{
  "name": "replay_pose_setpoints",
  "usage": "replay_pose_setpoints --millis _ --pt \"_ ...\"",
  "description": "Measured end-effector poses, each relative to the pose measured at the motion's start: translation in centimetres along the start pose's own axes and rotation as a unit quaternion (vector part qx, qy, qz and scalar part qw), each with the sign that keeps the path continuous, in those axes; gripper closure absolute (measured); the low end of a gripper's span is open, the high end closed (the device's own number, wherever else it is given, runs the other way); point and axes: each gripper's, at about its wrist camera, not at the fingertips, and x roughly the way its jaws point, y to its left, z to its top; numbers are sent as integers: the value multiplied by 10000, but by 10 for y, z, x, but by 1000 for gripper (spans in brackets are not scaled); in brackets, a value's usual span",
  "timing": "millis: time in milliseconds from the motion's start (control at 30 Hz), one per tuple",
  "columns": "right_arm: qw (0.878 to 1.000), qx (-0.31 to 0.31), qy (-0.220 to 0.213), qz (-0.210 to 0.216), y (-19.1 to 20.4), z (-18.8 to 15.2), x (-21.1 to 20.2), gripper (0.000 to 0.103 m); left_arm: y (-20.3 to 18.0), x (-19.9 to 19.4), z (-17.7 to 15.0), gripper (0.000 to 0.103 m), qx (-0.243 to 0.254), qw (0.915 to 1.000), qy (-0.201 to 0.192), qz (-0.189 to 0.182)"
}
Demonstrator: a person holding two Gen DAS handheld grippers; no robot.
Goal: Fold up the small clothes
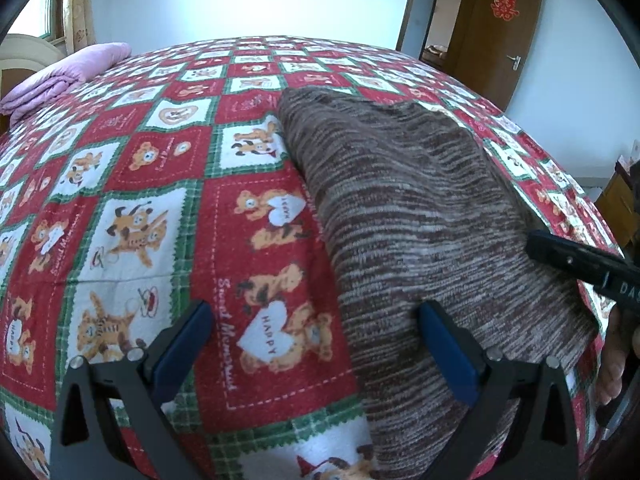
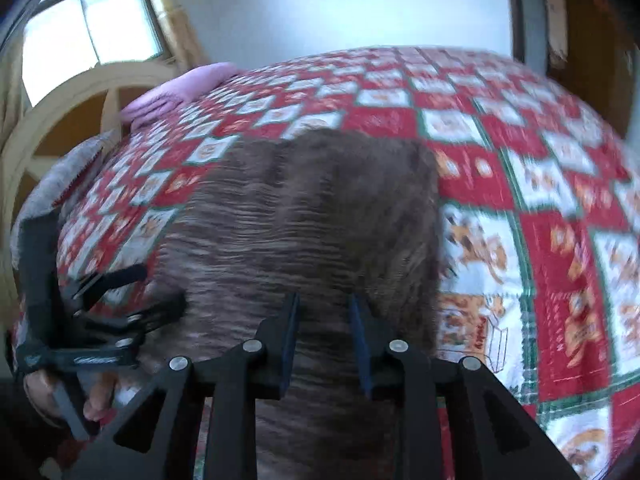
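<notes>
**A:** ok so we're working on the brown striped knit (image 1: 420, 216) lying flat on the teddy-bear bedspread (image 1: 132, 208). Our left gripper (image 1: 316, 344) is hovering spread wide at the knit's near left edge, one finger over the fabric and the other over the bedspread, gripping nothing. Our right gripper (image 2: 324, 332) is sitting over the knit's near end with its fingers partly apart, nothing pinched as far as we're seeing, though that view is blurry

**B:** we're guessing the next bit is grabbing that near edge for a fold? If so, we're wanting both grippers biting the same layer near the knit's two near corners, then lifting evenly so the far end isn't dragging across the bedspread

**A:** agreed. Also that knit looks stretchy, so we're thinking shallow bites will slip

**B:** any text worth noting?

**A:** beside the knit we're reading "HAPPY" on a heart and "Sweet Memories"-ish script, "DAS" on the right gripper's body, plus a red double-happiness cutout on the door (image 1: 500, 28) past the knit's far end
</notes>
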Motion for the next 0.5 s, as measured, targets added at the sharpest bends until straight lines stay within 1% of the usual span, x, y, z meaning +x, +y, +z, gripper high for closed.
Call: replay_pose_setpoints --millis 67,133,233,267,433,500 --pt "9996 138 -124 236 -9 -7 -6 78 0 0 0 0 2 10000 7 -23" --pt "9989 93 -253 389 -15 -14 -10 78 -1 1 1 0 25 10000 23 -33" --pt "9957 464 -357 725 -28 -20 -12 79 -4 1 1 0 62 10000 27 -30" --pt "9952 519 -349 756 -29 -19 -10 81 -4 2 2 0 74 10000 31 -41" --pt "9936 632 -326 880 -33 -21 -13 81 -7 4 10 0 100 9998 113 -150" --pt "9933 663 -300 897 -34 -23 -13 81 -8 3 16 0 119 9998 2 -167"
